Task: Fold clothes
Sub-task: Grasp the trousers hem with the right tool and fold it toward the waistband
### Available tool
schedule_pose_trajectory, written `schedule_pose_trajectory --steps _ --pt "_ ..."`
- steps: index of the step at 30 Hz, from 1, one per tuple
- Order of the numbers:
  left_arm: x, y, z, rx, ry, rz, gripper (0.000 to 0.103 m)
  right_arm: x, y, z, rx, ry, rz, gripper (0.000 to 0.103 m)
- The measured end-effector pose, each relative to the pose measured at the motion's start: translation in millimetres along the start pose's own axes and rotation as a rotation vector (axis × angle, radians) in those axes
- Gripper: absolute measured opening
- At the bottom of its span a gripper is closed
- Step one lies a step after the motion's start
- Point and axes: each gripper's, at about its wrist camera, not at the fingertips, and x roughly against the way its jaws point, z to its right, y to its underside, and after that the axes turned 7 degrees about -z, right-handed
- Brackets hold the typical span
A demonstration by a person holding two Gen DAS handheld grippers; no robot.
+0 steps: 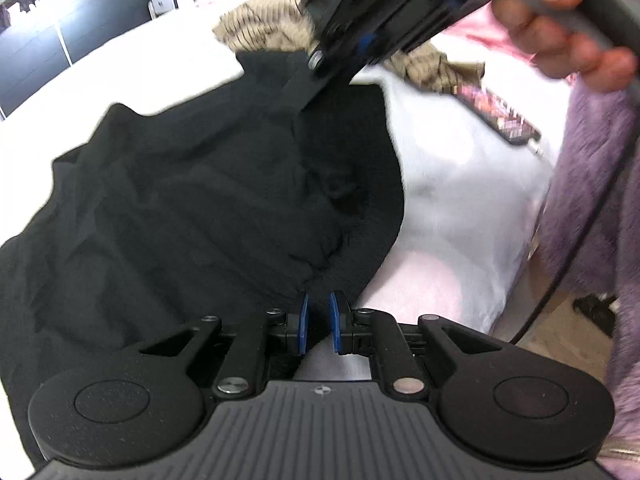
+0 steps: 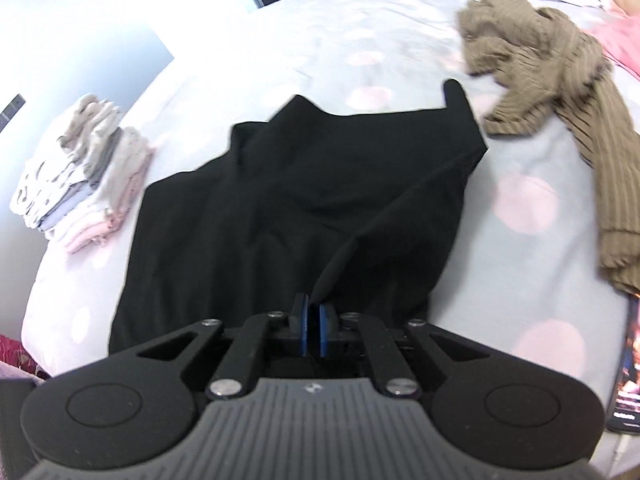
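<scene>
Garment (image 2: 304,192) pinched in right gripper (image 2: 314,330) (black).

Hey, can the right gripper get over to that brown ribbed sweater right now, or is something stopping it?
Probably not yet. The right gripper is shut on a fold of the black garment, so it is occupied. The brown ribbed sweater lies uncovered on the bed, with nothing between them.

both wrist views look down close along their jaws, sharing the black garment (image 1: 200,200) (image 2: 304,200) on the bed (image 1: 460,184) (image 2: 520,240).
</scene>
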Motion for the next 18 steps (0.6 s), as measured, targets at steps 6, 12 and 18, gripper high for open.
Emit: schedule_pose_trajectory --steps 6,12,18 --pt "42 16 -39 0.148 -0.114 0.061 0.014 -11 -11 -40 0.053 -0.058 -0.016 0.005" --pt "58 55 -78 0.321 -0.228 0.035 0.014 -25 -18 -87 0.138 -0.140 -0.054 0.004" --pt "72 91 -101 0.456 -0.276 -0.022 0.014 -40 -11 -146 0.244 -0.247 -0.123 0.003"
